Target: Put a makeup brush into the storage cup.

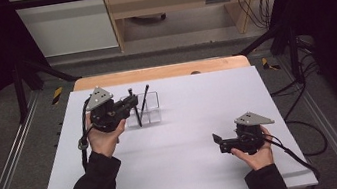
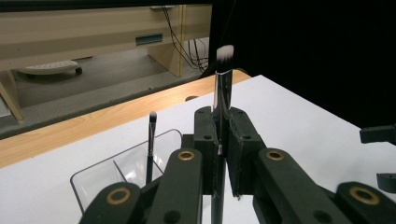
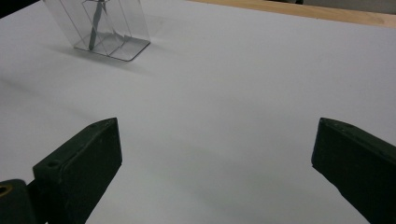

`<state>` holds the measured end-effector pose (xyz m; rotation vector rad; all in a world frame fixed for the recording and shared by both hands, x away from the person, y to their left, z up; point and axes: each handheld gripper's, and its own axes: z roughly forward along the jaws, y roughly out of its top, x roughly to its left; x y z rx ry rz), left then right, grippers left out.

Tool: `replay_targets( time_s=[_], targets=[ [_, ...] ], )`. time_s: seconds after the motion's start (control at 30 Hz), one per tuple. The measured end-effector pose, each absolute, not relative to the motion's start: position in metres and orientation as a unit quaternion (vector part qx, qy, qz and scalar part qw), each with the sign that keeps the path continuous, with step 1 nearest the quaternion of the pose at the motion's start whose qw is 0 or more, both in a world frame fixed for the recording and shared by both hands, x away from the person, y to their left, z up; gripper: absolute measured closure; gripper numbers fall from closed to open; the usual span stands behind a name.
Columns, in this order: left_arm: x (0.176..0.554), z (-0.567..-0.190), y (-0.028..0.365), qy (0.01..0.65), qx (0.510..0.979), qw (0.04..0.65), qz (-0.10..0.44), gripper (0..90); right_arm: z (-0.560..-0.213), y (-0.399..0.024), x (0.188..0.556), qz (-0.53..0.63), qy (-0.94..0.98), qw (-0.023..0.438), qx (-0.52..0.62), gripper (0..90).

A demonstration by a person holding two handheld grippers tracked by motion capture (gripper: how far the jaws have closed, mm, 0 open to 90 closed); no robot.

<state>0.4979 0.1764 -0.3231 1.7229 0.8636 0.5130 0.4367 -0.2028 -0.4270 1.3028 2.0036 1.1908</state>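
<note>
Left claw [image 2: 221, 140] is clamped on the handle of a white-tipped makeup brush [image 2: 223, 79], held upright just beside the clear divided holder [image 2: 93, 179] on the table [image 1: 188, 137]. A 2nd brush [image 2: 151, 140] stands in the holder. Right claw [image 3: 215, 158] gapes wide, empty, well apart.

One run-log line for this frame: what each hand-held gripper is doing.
left hand-held gripper: shut on makeup brush, upright | thin brush: in clear organizer | right hand-held gripper: open, empty, over white table
</note>
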Motion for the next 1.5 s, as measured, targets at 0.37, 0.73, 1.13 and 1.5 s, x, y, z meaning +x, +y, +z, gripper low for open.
replay_targets(
  time_s=[0.37, 0.73, 1.13, 1.5],
  targets=[
    [0.510, -0.316, 0.174, 0.364, 0.722, 0.543, 0.224, 83.1, -0.427, -0.203, 0.437, 0.433, 0.729, 0.237, 0.475, 2.1],
    [0.526, -0.312, 0.170, 0.368, 0.721, 0.540, 0.229, 83.1, -0.428, -0.203, 0.437, 0.431, 0.730, 0.237, 0.475, 2.1],
    [0.543, -0.310, 0.167, 0.375, 0.718, 0.537, 0.234, 83.1, -0.428, -0.202, 0.438, 0.432, 0.730, 0.237, 0.474, 2.1],
    [0.560, -0.313, 0.166, 0.384, 0.717, 0.528, 0.244, 83.1, -0.428, -0.202, 0.438, 0.433, 0.729, 0.237, 0.474, 2.1]
  ],
)
